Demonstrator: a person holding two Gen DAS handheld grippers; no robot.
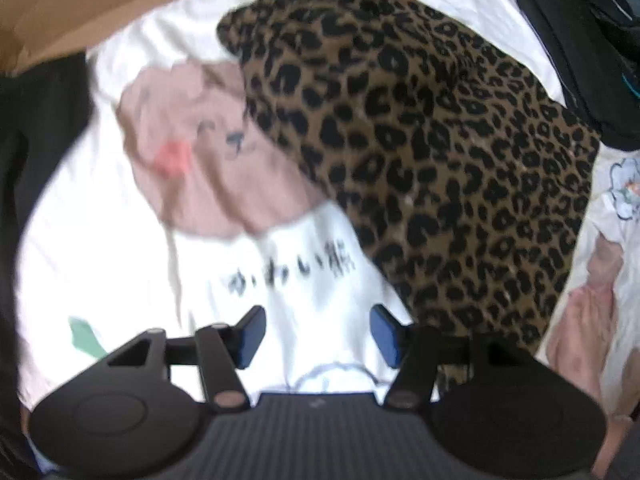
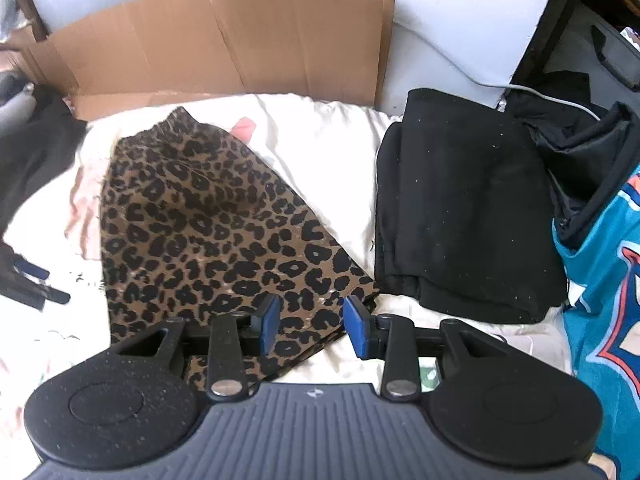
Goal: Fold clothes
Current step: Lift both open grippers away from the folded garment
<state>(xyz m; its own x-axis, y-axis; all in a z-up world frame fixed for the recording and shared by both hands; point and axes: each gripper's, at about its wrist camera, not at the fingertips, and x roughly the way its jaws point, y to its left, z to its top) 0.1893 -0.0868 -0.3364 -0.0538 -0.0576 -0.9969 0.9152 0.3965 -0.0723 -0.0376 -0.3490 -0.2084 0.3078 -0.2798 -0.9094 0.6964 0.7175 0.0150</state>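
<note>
Both our grippers, left gripper and right gripper, stand open and empty above the folded leopard-print garment beside folded black clothing.

Leopard-print garment lies on the printed shirt, overlapping it. Folded dark garment sits just right of it. Cardboard sheet stands behind both.

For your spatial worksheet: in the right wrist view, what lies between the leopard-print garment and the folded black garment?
Only a bare strip of cream bedding separates the leopard-print garment from the folded black garment, seen in the right wrist view.
</note>
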